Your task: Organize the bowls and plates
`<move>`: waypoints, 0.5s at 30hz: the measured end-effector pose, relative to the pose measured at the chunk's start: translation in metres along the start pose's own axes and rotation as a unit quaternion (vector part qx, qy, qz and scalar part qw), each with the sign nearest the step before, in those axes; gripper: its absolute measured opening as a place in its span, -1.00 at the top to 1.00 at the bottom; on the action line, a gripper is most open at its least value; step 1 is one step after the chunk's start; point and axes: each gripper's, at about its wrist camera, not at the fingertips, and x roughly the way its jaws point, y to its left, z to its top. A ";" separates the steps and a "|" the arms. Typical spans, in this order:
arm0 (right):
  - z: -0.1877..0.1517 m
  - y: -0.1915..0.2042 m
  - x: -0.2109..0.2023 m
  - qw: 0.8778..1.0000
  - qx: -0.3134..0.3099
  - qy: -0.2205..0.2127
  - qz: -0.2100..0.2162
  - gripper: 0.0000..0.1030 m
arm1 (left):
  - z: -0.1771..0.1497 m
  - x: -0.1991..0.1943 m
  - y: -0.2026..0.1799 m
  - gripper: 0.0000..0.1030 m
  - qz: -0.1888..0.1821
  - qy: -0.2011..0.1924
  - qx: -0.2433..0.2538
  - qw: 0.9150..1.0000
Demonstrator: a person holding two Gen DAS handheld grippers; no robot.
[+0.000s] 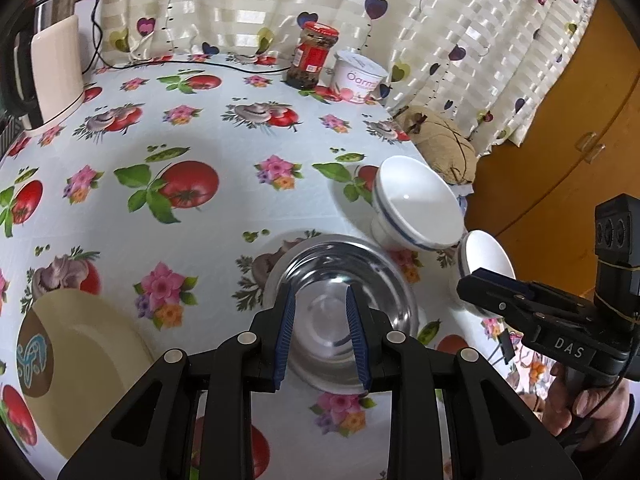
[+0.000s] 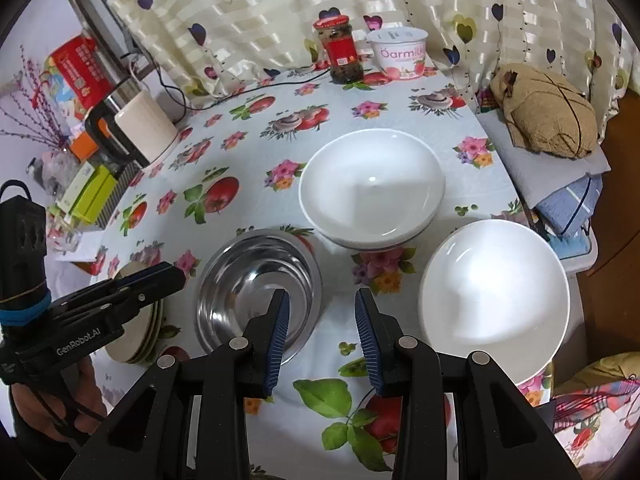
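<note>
Crockery on the floral-clothed table (image 2: 248, 152): an empty steel bowl (image 2: 258, 292) sat near the front edge, a stack of white bowls (image 2: 372, 190) behind it toward the right edge, a single empty white bowl (image 2: 494, 294) at the right edge, and cream plates (image 1: 86, 360) piled near the left front edge. The left gripper (image 1: 322, 340) hung over the steel bowl and the right gripper (image 2: 322, 336) hovered between steel and single white bowls, both with jaws apart and holding nothing. The steel bowl was judged light, stiff and slippery, the white ones heavier and breakable; all best pinched at the rim.
</note>
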 end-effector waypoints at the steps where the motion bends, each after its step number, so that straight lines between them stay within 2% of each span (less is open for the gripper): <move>1: 0.001 -0.001 0.000 1.000 0.000 -0.001 -0.001 0.35 | 0.001 0.001 -0.002 0.47 -0.001 0.000 0.001 1.000; 15: 0.014 -0.017 -0.009 1.000 0.008 -0.018 -0.008 0.35 | 0.021 0.010 -0.024 0.47 -0.014 0.001 0.018 1.000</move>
